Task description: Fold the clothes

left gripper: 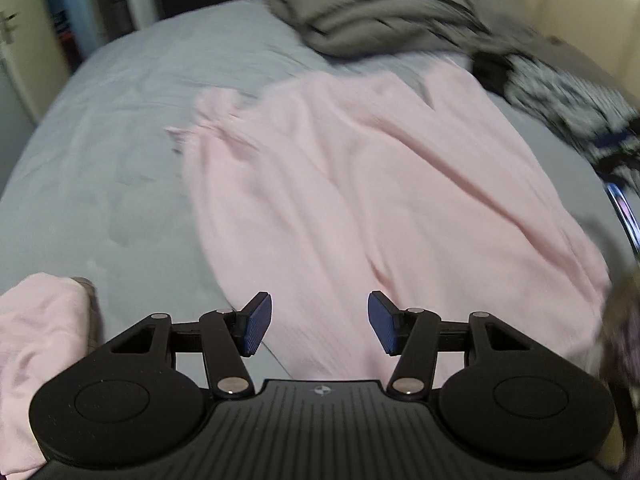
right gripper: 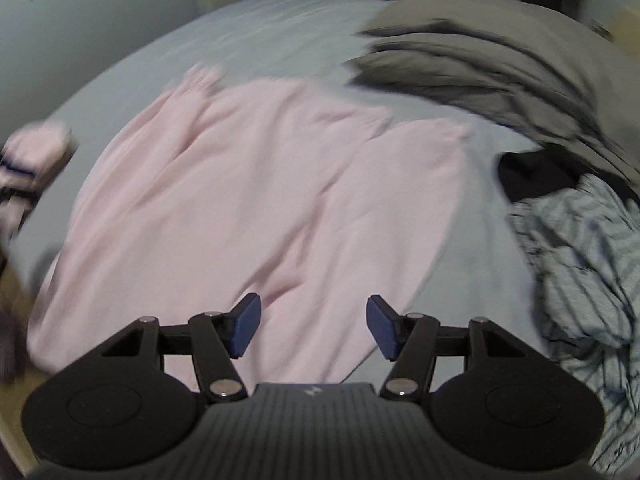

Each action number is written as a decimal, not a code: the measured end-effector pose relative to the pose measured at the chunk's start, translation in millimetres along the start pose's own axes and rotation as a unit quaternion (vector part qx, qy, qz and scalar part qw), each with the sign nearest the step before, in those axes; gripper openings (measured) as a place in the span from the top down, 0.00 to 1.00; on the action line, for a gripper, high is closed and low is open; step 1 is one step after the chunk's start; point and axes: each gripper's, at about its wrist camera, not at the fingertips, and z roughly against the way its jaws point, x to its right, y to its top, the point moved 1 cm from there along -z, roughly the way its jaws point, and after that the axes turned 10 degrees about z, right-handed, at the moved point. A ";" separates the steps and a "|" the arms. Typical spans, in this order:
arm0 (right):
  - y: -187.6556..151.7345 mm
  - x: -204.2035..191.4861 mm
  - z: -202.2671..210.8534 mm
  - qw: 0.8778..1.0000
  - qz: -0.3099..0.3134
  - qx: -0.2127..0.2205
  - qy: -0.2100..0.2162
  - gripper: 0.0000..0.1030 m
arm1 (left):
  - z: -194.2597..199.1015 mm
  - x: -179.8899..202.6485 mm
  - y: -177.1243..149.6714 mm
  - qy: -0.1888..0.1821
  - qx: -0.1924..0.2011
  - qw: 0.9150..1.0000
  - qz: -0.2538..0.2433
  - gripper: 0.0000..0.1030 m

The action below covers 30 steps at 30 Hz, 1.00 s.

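A pale pink garment [left gripper: 360, 184] lies spread and wrinkled on the grey bed sheet [left gripper: 120, 140]. My left gripper [left gripper: 320, 322] hangs open above its near edge, with nothing between the blue pads [left gripper: 258, 326]. In the right wrist view the same pink garment [right gripper: 248, 184] fills the middle. My right gripper [right gripper: 314, 326] is open above the garment's near edge, its pads [right gripper: 378, 328] bare. Both views are motion-blurred.
A grey folded pile [left gripper: 372, 8] sits at the far side of the bed. A striped shirt [right gripper: 584, 272] and a dark item [right gripper: 532, 176] lie to the right. More pink cloth [left gripper: 36, 344] rests at the near left. A blurred pink and dark-striped shape [right gripper: 32, 156] shows at the left.
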 end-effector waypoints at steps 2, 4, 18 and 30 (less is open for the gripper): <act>3.5 20.1 -4.6 0.999 -0.042 0.006 -0.021 0.37 | -8.0 -16.6 12.9 0.012 0.008 0.999 0.034 0.48; 5.1 39.7 -13.9 0.996 -0.077 0.004 -0.040 0.36 | -18.3 -31.4 23.8 0.022 0.017 0.998 0.059 0.46; 30.2 109.1 -140.1 0.980 -0.164 -0.055 -0.095 0.36 | -110.1 -85.0 60.3 0.024 0.008 0.988 0.155 0.41; 44.1 111.9 -202.2 0.976 -0.199 -0.064 -0.065 0.55 | -155.8 -113.6 60.3 0.028 -0.031 0.975 0.217 0.68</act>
